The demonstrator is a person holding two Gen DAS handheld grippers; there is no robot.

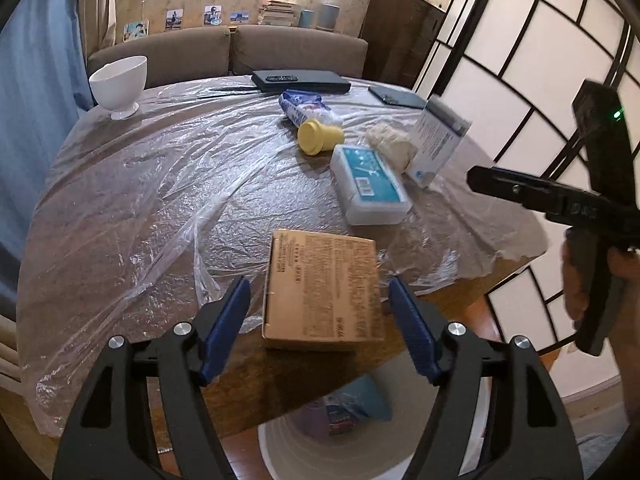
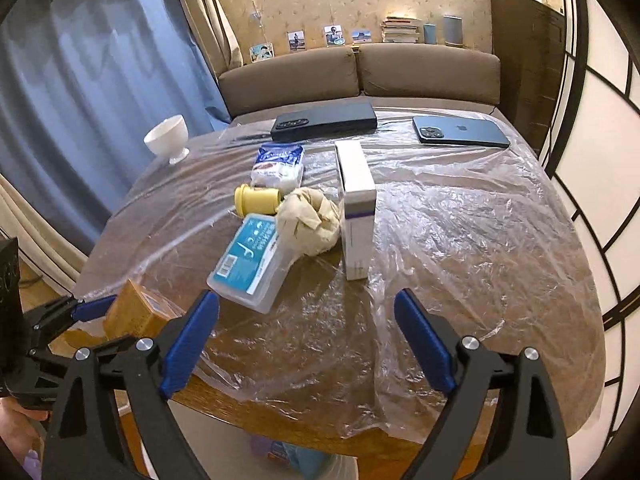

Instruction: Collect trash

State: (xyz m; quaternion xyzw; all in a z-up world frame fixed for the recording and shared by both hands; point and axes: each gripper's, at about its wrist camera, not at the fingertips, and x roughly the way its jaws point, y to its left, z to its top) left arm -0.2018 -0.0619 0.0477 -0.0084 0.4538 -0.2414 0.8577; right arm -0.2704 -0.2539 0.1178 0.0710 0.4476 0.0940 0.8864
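standing at the desk [image 1: 120, 184], the person holds one tool in each hand over a plastic-covered top. the left tool [image 1: 320, 312] is spread, with the brown cardboard box [image 1: 320, 292] between its blue pads [image 1: 226, 320]; a gap shows on both sides, so the pads flank the box without pressing it. the box lies at the near edge of the desk, partly overhanging, at 6 o'clock from the centre. directly below it, at 6 o'clock on the floor, stands the white bin [image 1: 280, 452] with wrappers already inside.

the right tool [image 2: 308, 344] is spread wide and pinches nothing. it points at the bare plastic sheet, with the remaining trash ahead at 12 o'clock: flosser case [image 2: 250, 260], crumpled paper [image 2: 308, 220], yellow cap [image 2: 256, 200], white carton [image 2: 356, 208] and blue packet [image 2: 280, 164].

procedure, as judged from this layout:
1. the box appears to be either awaiting a grip or just let go over the bin; which one cannot be told.
2. if gripping, centre the pads on the two long sides, close squarely, then lift clear of the sheet so the plastic does not drag.
3. release only with the box fully above the bin mouth.
4. leave the phone [image 2: 460, 130], black case [image 2: 324, 120] and bowl [image 2: 168, 138] alone; they are probably not trash.
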